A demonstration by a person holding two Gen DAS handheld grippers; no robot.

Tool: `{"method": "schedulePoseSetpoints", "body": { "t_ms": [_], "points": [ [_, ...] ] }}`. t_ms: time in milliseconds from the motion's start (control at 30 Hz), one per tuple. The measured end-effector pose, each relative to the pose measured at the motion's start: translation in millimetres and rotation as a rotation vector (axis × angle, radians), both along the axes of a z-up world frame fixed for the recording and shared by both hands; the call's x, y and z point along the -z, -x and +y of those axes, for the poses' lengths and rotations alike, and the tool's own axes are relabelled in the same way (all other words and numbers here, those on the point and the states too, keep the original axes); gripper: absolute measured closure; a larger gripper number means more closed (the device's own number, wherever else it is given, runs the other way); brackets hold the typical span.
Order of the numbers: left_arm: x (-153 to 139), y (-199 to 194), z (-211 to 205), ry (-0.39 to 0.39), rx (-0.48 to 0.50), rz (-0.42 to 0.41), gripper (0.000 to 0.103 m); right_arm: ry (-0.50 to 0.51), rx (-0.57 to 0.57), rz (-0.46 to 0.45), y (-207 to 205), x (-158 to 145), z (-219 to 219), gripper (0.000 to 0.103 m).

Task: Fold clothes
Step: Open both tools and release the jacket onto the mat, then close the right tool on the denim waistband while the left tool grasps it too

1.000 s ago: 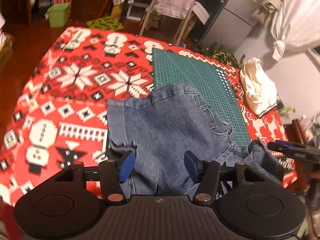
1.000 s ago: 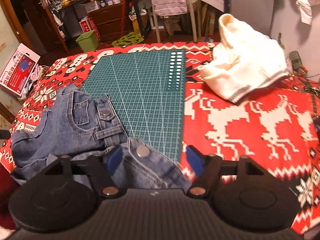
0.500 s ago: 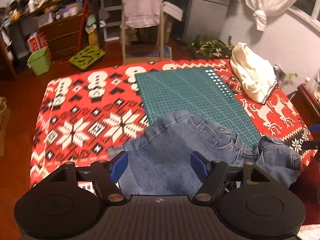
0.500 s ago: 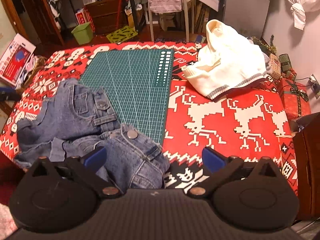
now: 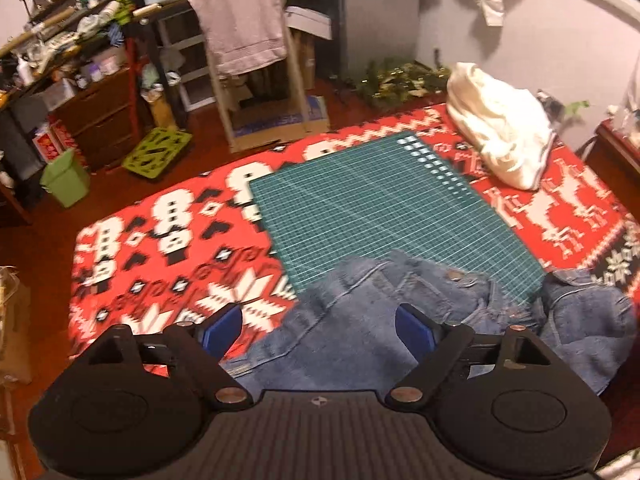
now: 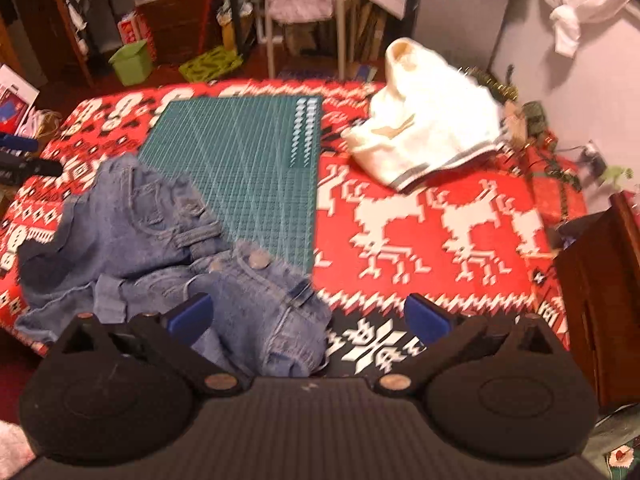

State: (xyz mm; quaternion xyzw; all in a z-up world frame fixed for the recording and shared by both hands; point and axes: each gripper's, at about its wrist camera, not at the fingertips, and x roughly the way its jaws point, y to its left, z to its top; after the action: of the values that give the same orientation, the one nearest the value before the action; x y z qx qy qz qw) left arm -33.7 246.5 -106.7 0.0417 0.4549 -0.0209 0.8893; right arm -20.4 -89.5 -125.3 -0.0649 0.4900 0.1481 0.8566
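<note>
both grippers, left (image 5: 318, 328) and right (image 6: 308, 316), hang wide open and empty above crumpled denim shorts (image 6: 160, 240) just ahead, overlapping a green cutting mat (image 6: 248, 160), white sweater (image 6: 428, 136) farther beyond.

Warm, dim indoor light tints both views orange-red. Fisheye distortion bends the room's edges and darkens the corners. Motion blur smears the red patterned tablecloth (image 5: 160, 264) and the green gridded cutting mat (image 6: 248, 168); the cream knitted sweater (image 6: 432, 136) glares, nearly overexposed. The cluttered background sits in shadow.
</note>
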Motion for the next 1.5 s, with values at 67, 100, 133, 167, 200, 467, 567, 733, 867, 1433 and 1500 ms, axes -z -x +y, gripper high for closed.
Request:
{"method": "schedulePoseSetpoints", "body": {
  "t_ms": [67,100,133,167,200,467,567,733,867,1433,1500],
  "points": [
    [0.7,-5.4,-0.9,0.021,0.017,0.012,0.019,-0.015,0.01,0.019,-2.2,0.8,1.0,0.0],
    [0.6,-7.4,-2.7,0.022,0.037,0.013,0.019,-0.016,0.029,0.031,-4.4,1.7,1.0,0.0],
    [0.5,-9.1,-4.5,0.021,0.055,0.009,0.02,-0.013,0.048,0.043,-6.8,2.4,0.8,0.0],
    [0.5,-9.7,-6.2,0.016,0.067,-0.01,0.02,-0.005,0.063,0.052,-9.1,3.3,1.1,0.0],
    [0.7,-9.5,-7.9,0.013,0.07,-0.038,0.019,0.015,0.064,0.051,-11.1,4.3,2.5,0.0],
    [10.7,-32.1,-16.5,-0.009,0.049,-0.013,0.021,0.065,0.073,0.05,-11.8,12.9,10.1,0.0],
    [15.9,-36.2,-21.5,-0.038,0.064,-0.005,0.021,0.108,0.091,0.01,-7.4,13.6,13.9,0.0],
    [22.5,-39.8,-27.7,-0.062,0.095,0.018,0.016,0.153,0.067,-0.014,-2.7,17.9,19.3,0.0],
    [23.7,-41.9,-26.4,-0.029,0.088,0.011,0.015,0.157,0.062,-0.02,2.9,21.5,20.2,0.001],
    [54.7,-88.9,25.1,0.063,0.082,0.197,0.038,-0.362,0.534,0.314,-0.3,68.4,-50.3,0.01],
    [65.1,-93.0,23.3,0.048,0.125,0.232,0.038,-0.401,0.567,0.345,-1.5,76.2,-55.7,0.012]
  ]
}}
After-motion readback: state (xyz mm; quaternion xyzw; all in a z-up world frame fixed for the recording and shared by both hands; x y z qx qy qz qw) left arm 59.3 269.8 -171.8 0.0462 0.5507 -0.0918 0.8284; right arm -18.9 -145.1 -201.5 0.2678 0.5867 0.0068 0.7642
